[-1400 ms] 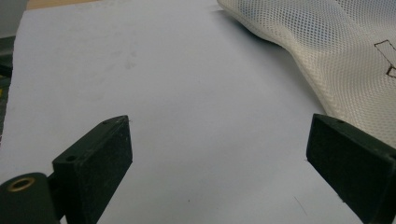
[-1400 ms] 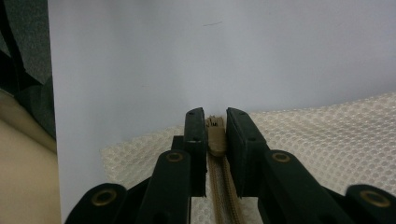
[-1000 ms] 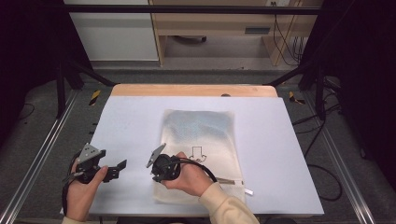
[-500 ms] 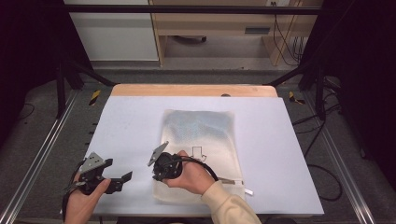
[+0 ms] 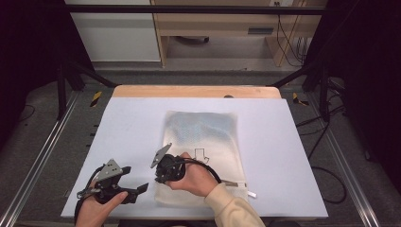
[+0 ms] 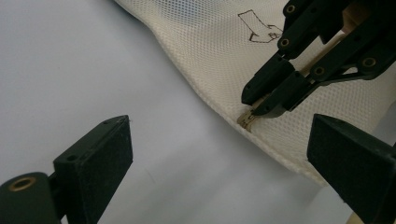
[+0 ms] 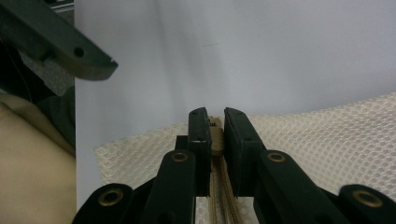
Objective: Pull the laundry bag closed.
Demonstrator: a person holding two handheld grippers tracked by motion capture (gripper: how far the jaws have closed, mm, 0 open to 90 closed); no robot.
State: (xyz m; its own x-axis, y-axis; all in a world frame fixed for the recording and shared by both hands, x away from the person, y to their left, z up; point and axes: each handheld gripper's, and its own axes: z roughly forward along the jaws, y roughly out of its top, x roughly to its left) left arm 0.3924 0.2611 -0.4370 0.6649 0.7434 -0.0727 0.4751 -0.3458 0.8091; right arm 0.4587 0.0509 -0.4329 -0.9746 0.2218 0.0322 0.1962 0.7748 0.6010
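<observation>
In the lower middle of the high view, a mesh bag [image 5: 201,156] lies flat on the white table [image 5: 293,156], zipper end toward the bottom of the frame. The right gripper [image 5: 161,176] sits on the bag's lower left corner, and in its own view the jaws are almost closed, clamped on a small tan tab [image 7: 215,140] at the end of the zipper [image 7: 223,196]. My guess is that's the zipper pull, so the idea would be to run it along the edge and open or close the bag. The left gripper [image 5: 135,191] is low in the frame, just left of the bag, over bare table. Its jaws are wide open with nothing between them, pointed at that same corner. Probably it's there to pin the fabric down so the bag doesn't slide when the right one pulls.
</observation>
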